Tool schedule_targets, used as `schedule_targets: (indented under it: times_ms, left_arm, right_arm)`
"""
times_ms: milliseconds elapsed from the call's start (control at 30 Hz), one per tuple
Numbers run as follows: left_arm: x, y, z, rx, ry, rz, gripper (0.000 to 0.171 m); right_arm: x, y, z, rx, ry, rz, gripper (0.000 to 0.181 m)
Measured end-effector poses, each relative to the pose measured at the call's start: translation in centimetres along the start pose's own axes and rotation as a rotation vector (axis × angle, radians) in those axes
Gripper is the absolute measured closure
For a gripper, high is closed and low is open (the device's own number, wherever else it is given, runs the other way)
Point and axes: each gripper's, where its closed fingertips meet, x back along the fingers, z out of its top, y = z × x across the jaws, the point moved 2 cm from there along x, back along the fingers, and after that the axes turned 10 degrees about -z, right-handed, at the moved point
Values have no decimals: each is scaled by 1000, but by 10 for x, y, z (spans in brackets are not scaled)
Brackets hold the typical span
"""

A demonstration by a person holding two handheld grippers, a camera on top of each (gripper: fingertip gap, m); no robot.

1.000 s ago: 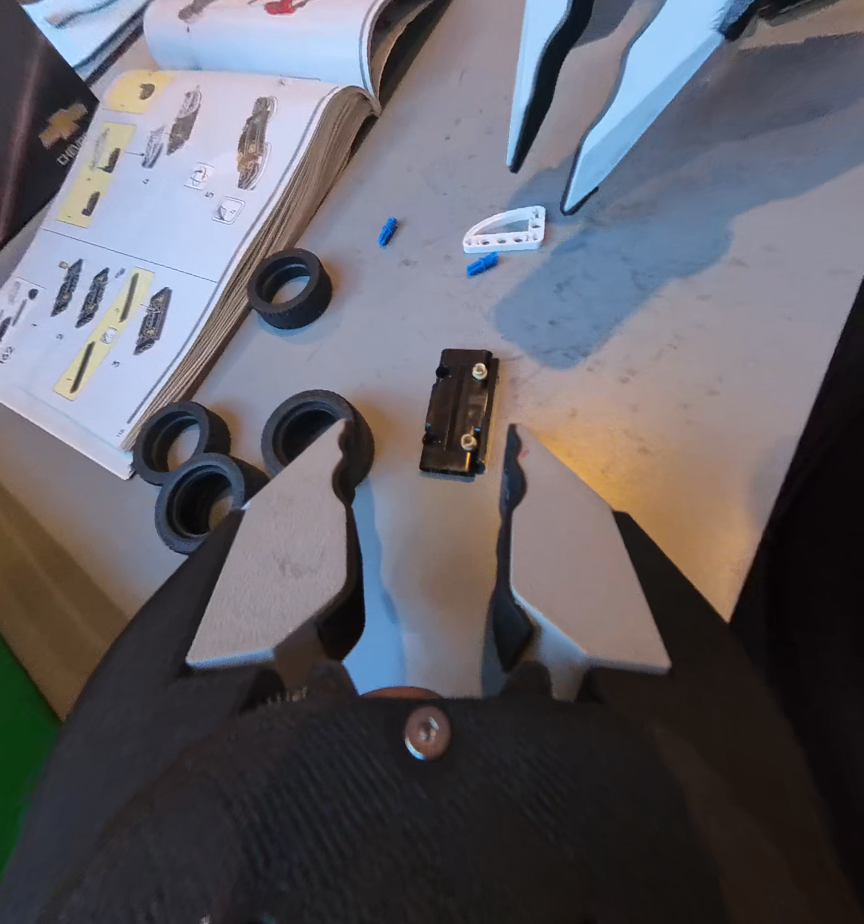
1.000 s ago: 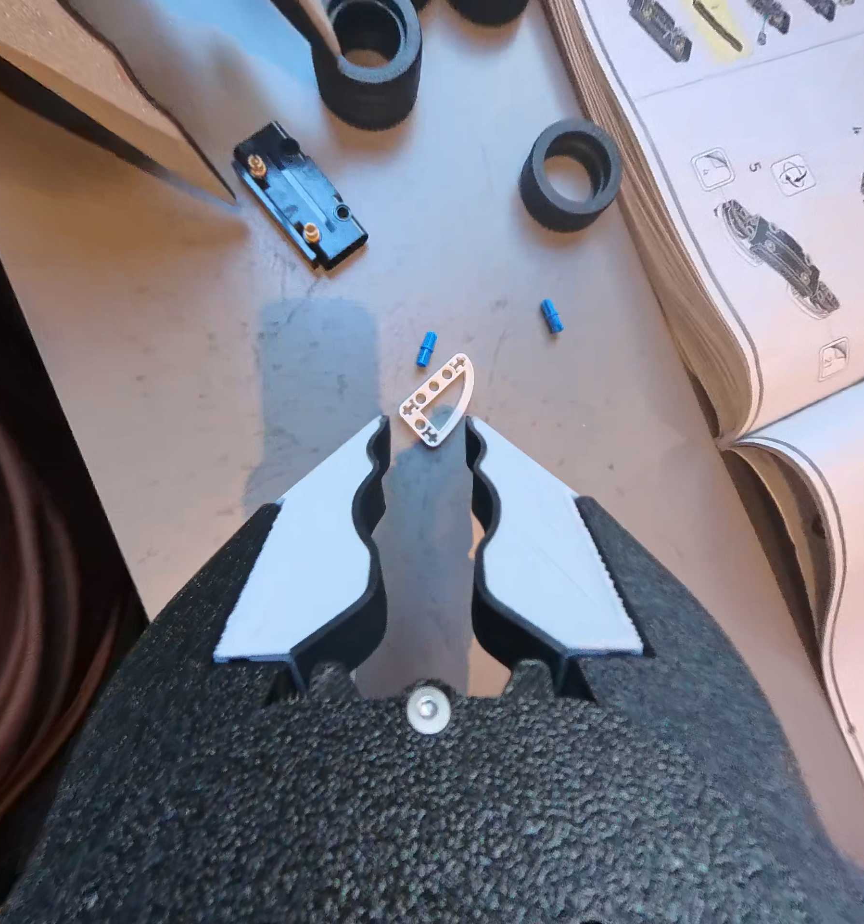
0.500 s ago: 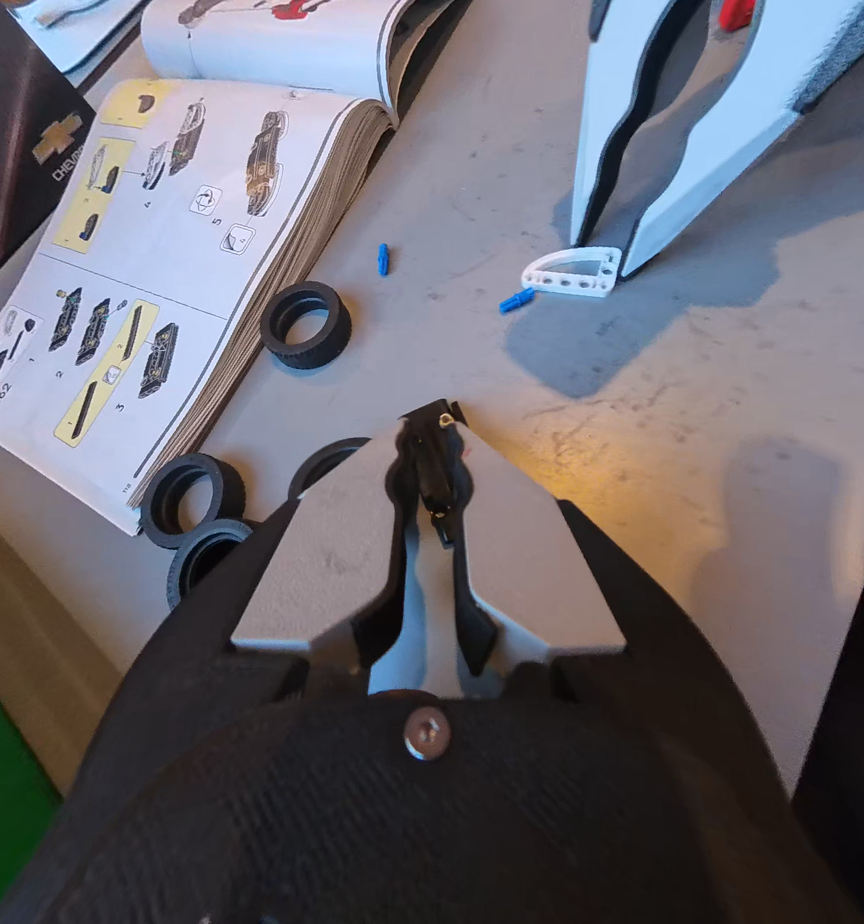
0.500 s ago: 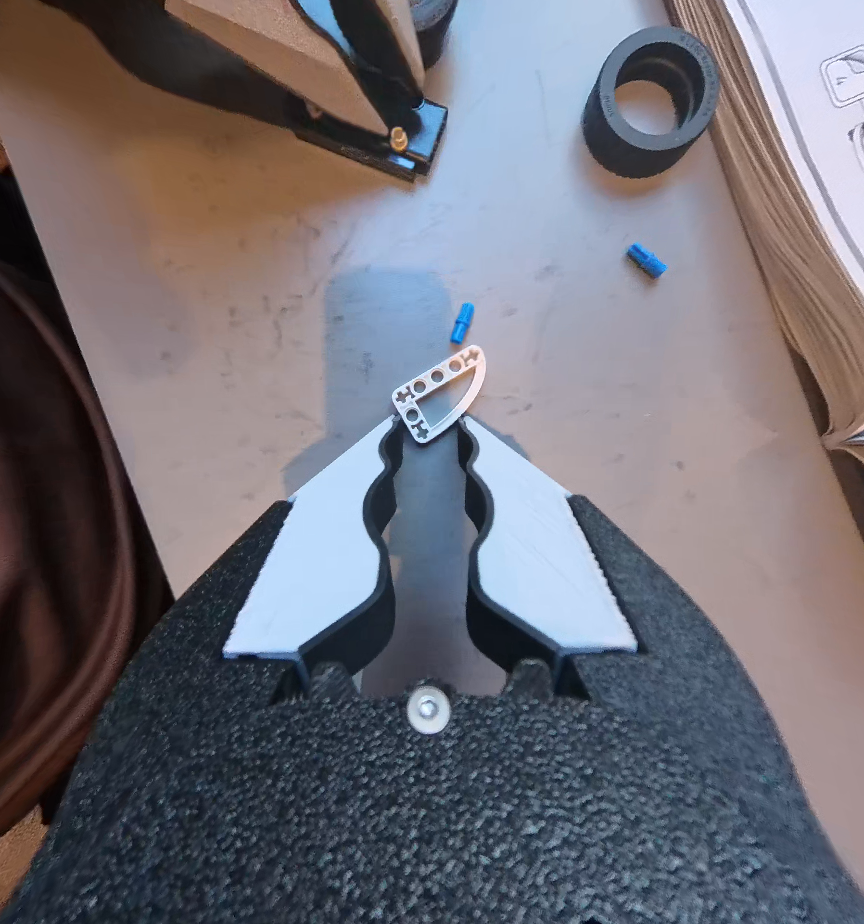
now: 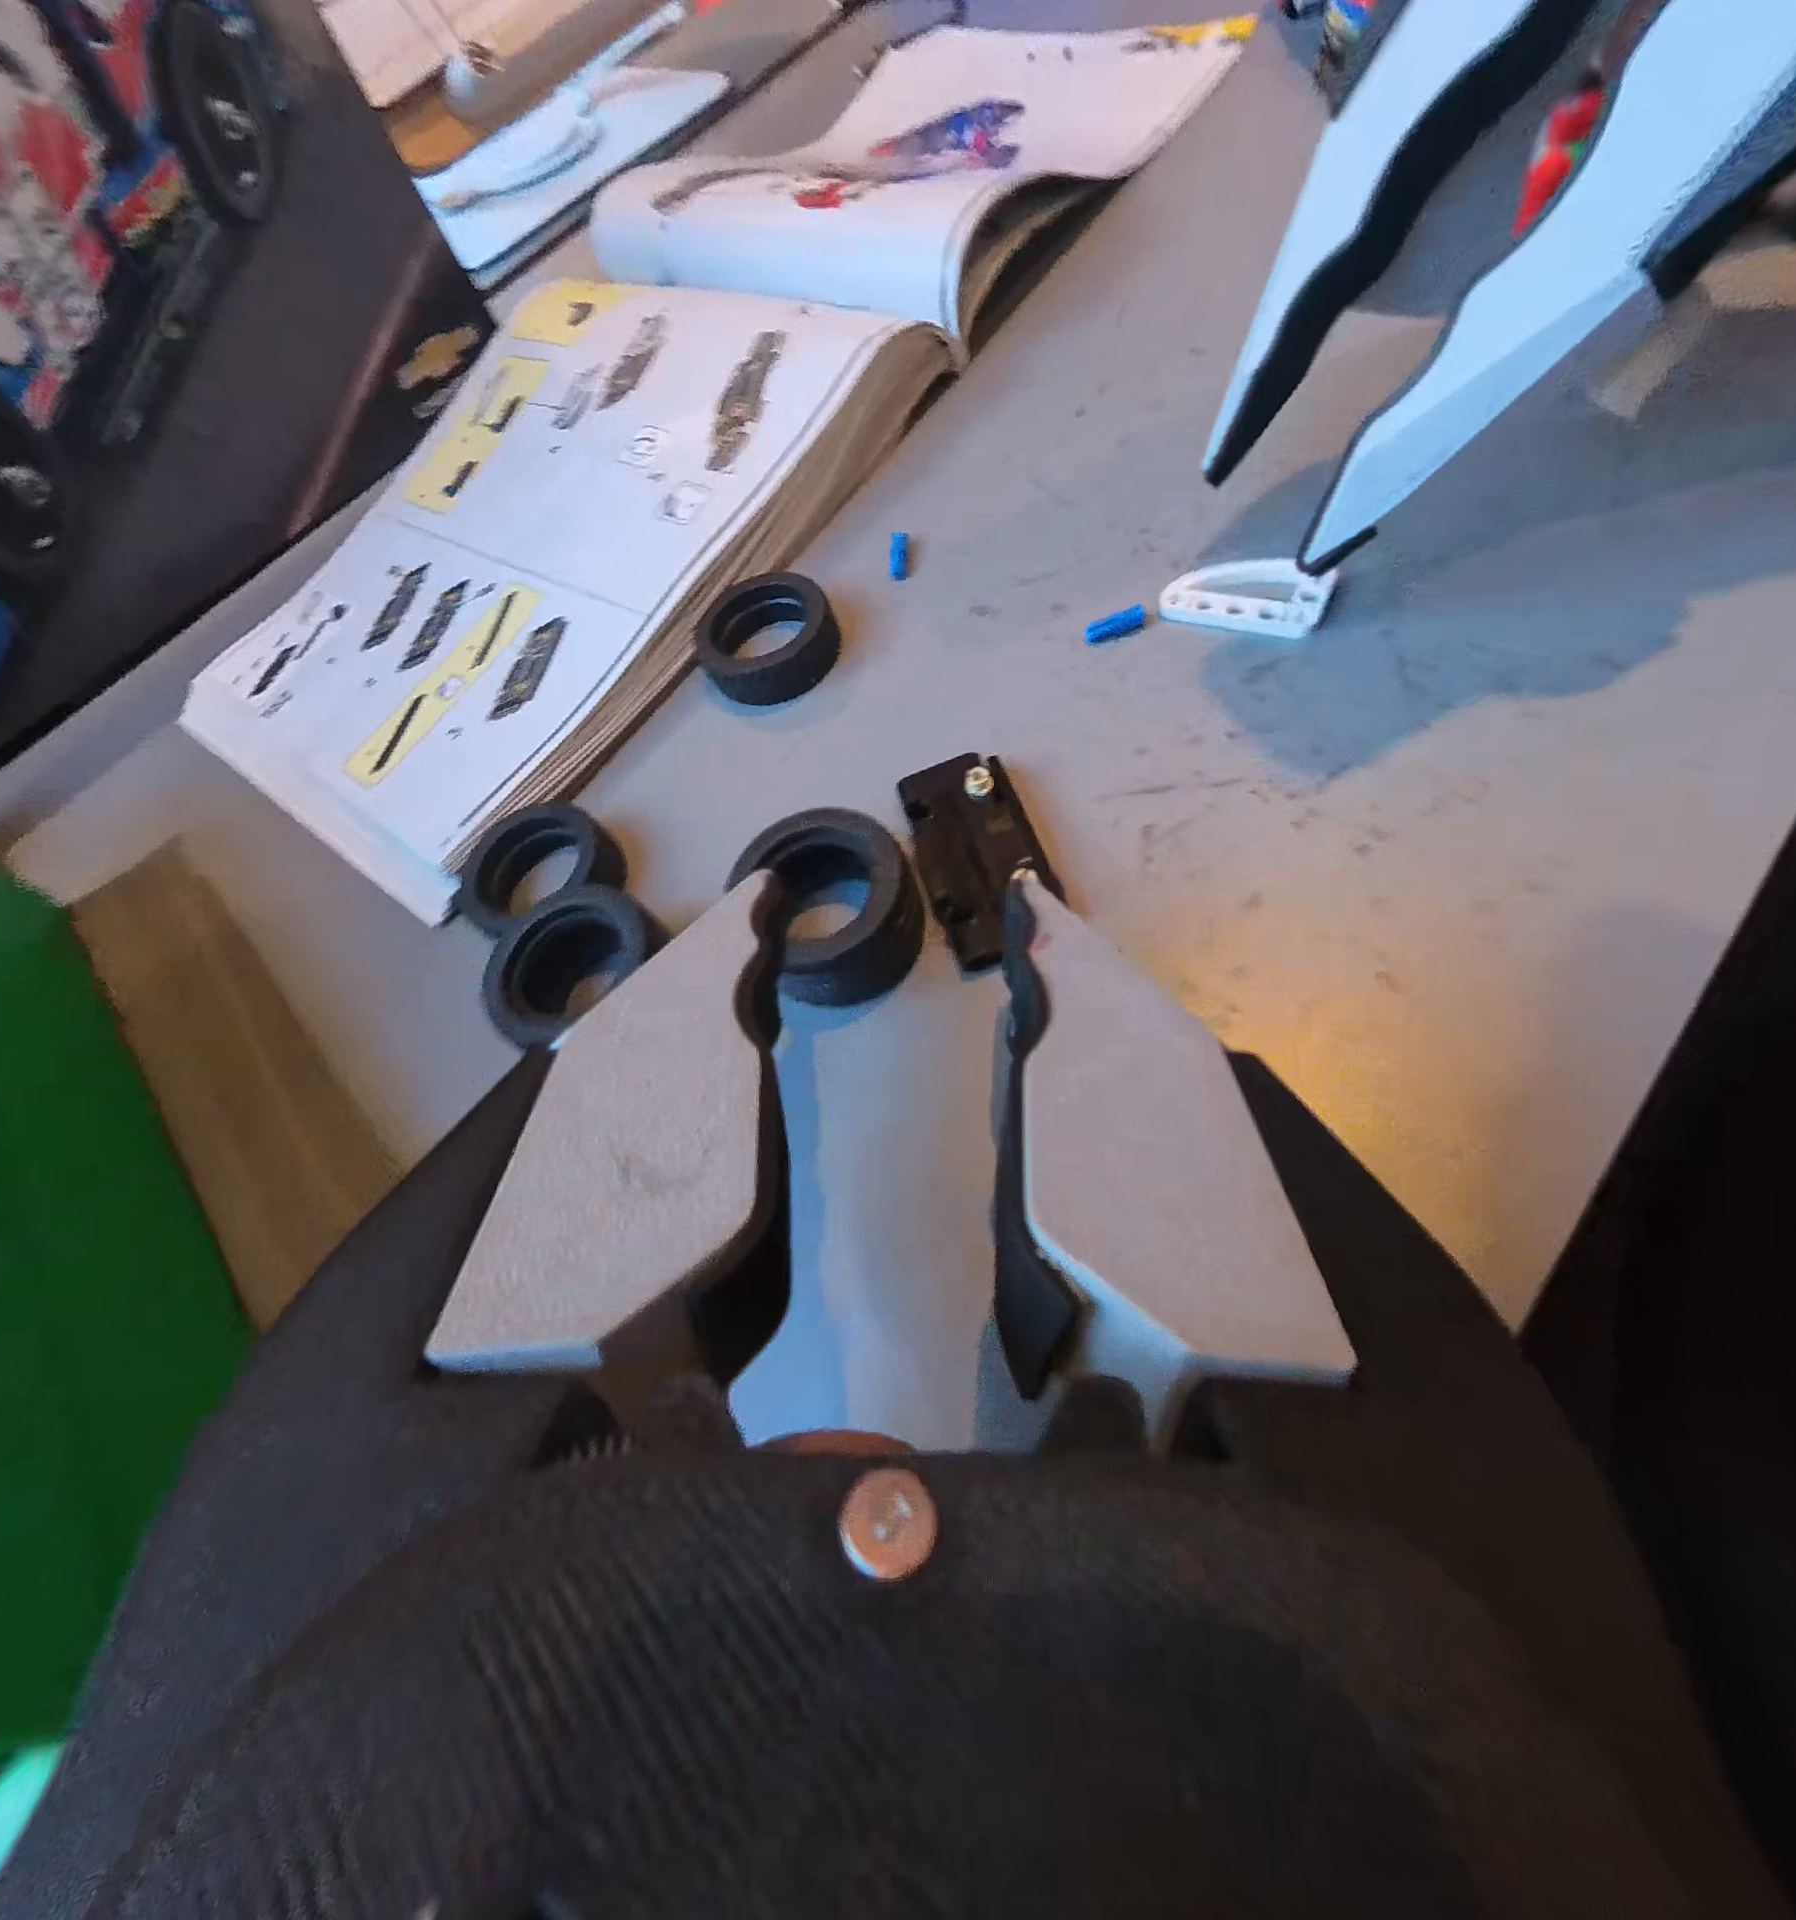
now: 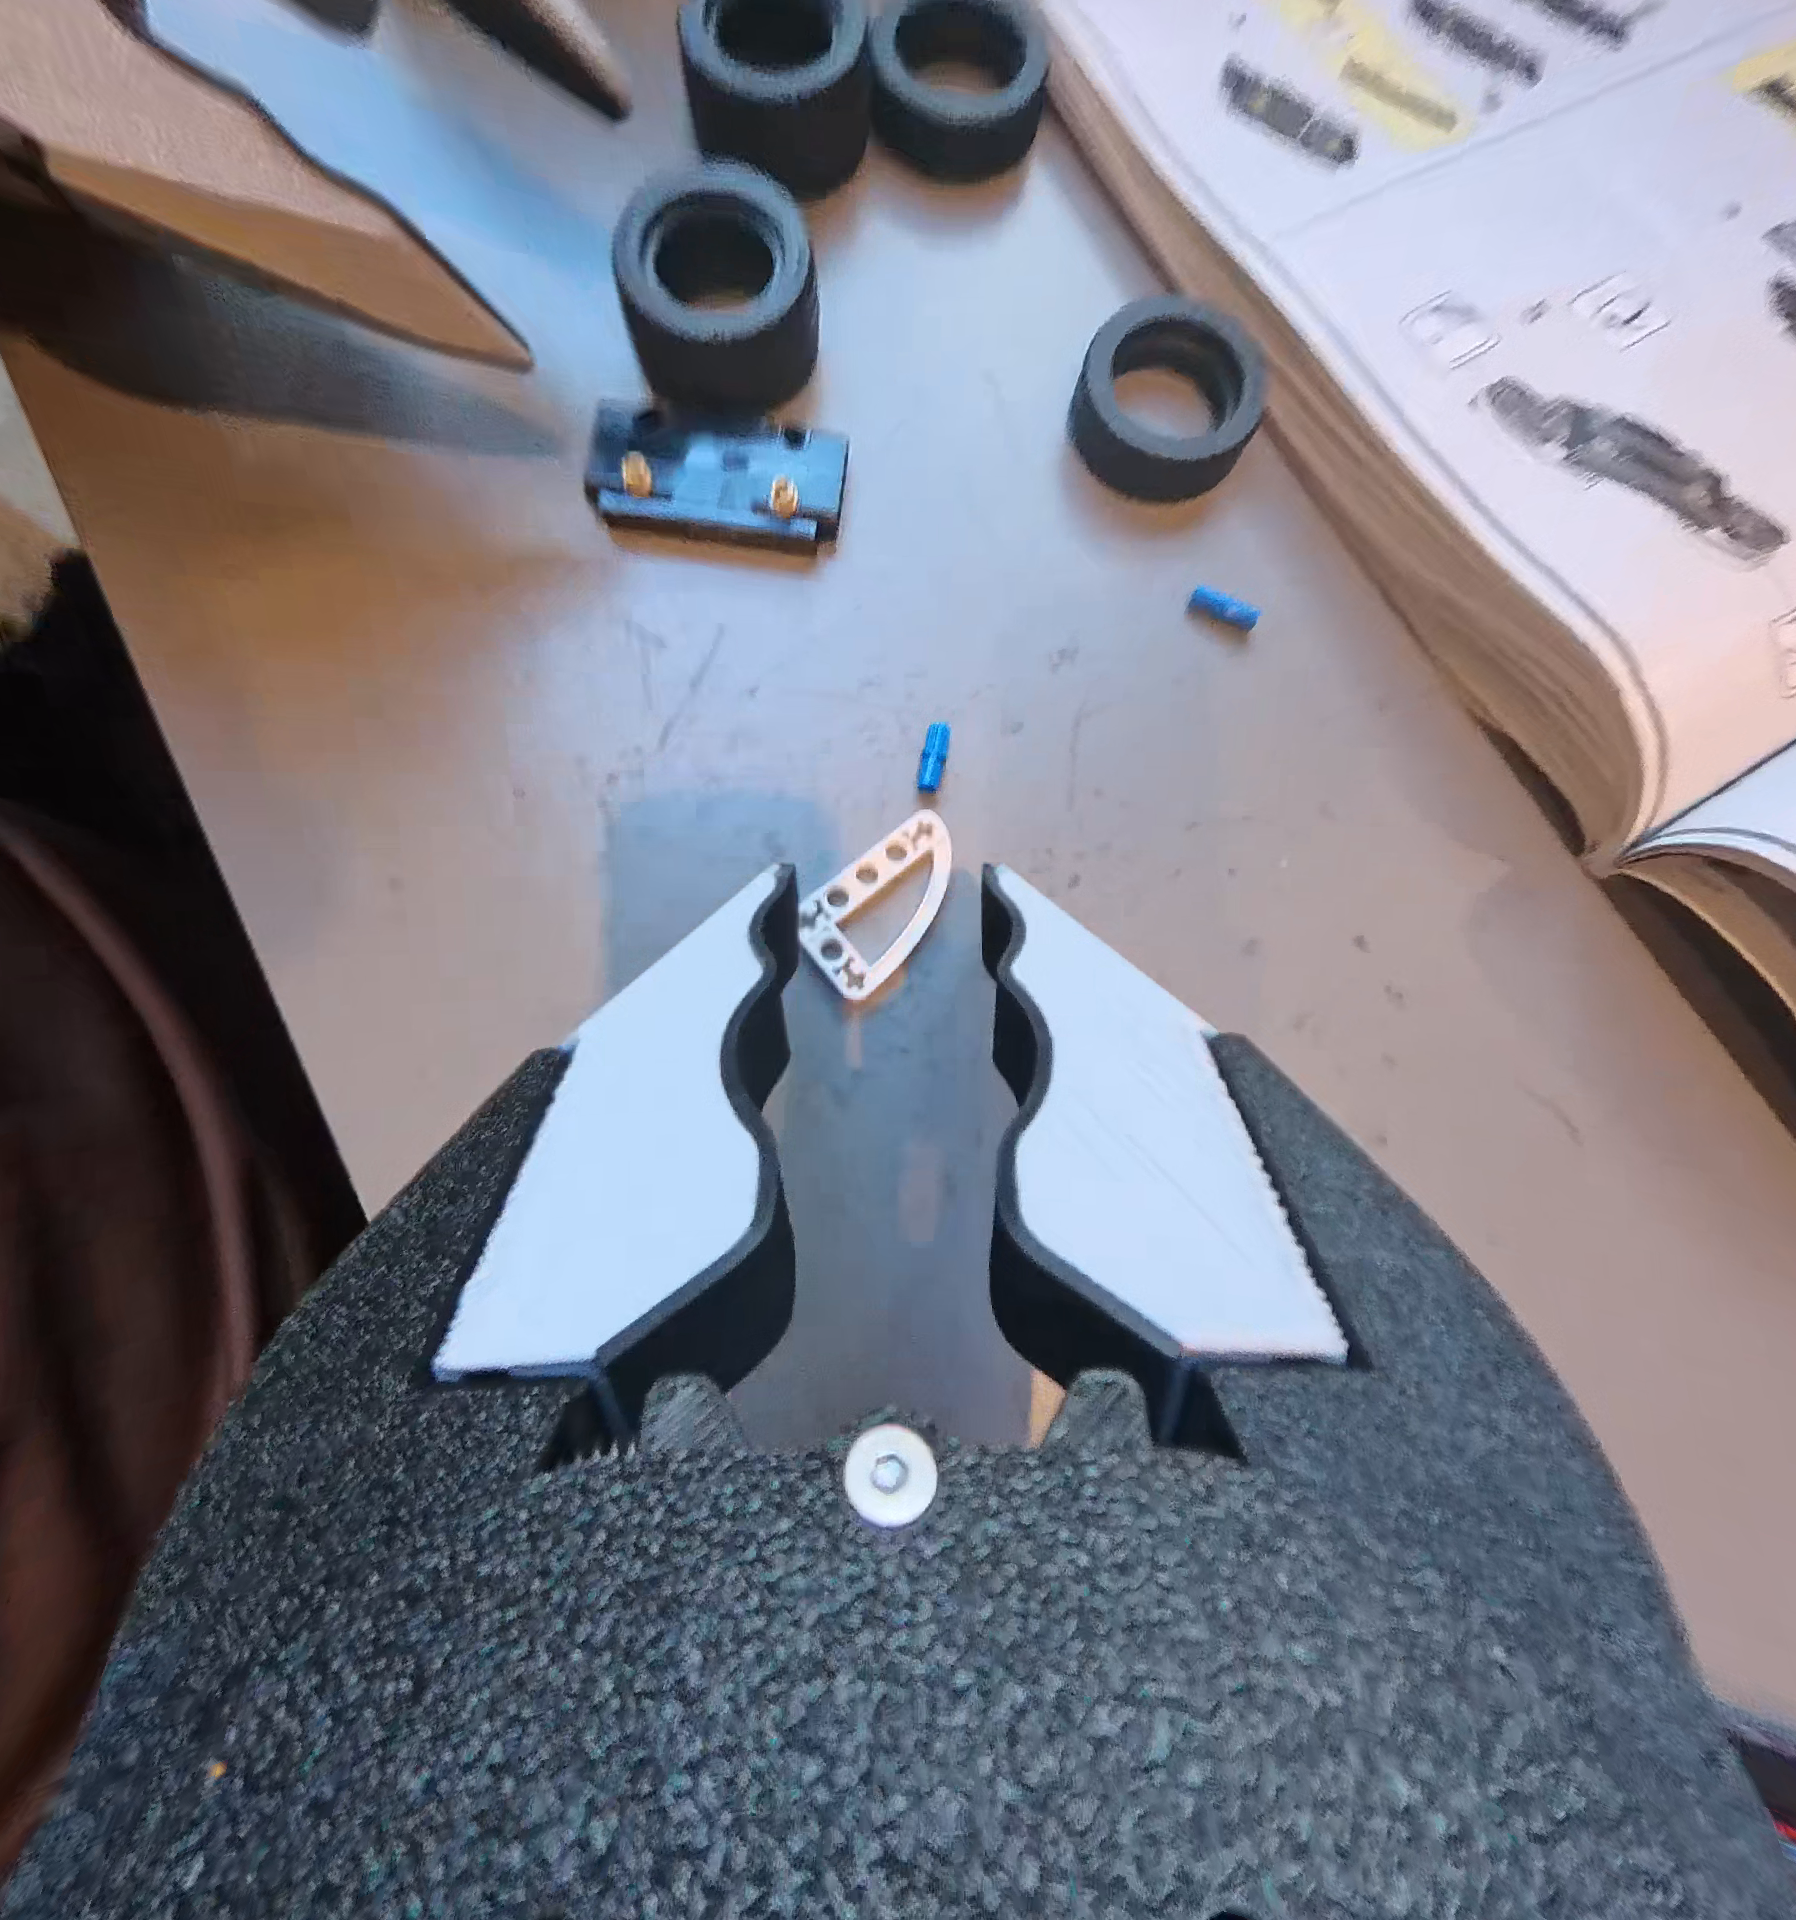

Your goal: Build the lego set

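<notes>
My left gripper (image 5: 894, 894) is open and holds nothing. A black rectangular lego piece (image 5: 961, 847) with two gold pins lies on the table by its right fingertip, and a black tyre (image 5: 837, 920) lies between the tips. My right gripper (image 6: 886, 883) is open, with a white curved beam piece (image 6: 880, 860) lying flat between its fingertips. Two blue pins (image 6: 933, 756) (image 6: 1224, 608) lie just beyond it. The black piece (image 6: 717, 488) also shows in the right wrist view, next to a tyre (image 6: 717, 281). The right gripper (image 5: 1278, 514) shows far right in the left wrist view.
An open instruction book (image 5: 561, 499) lies at the left. One tyre (image 5: 769, 639) sits by its edge and two more tyres (image 5: 535, 857) (image 5: 561, 956) near its corner. The grey table (image 5: 1393, 883) ends close on the left and right. The left gripper (image 6: 572, 237) fills the right view's top left.
My left gripper, shut on the black piece half a second ago, has opened and drawn back; the piece now lies on the table beside a tyre. My right gripper has opened wider around the white piece.
</notes>
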Motion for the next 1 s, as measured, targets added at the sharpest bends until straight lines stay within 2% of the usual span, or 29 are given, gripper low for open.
schedule_targets:
  times_ms: [67,167,300,533,700,867,1000]
  left_arm:
    - [12,-9,-3,50,30,42,138]
    - [16,-23,-14,132,-5,65,140]
    - [12,-25,-18,177,-28,1,133]
    - [14,-18,-14,78,-21,38,136]
    - [11,-9,-18,42,-66,23,134]
    - [12,-2,-18,23,-60,2,135]
    - [14,2,-15,-17,-43,5,137]
  right_arm:
    - [3,6,8,-65,81,-31,148]
    - [5,14,15,-187,181,-60,152]
    - [5,10,5,-128,123,-39,150]
    - [8,9,-4,-112,113,-52,152]
    - [5,6,-3,-119,116,-38,151]
    - [1,0,-4,-89,113,-44,150]
    - [0,0,-6,-80,117,-78,143]
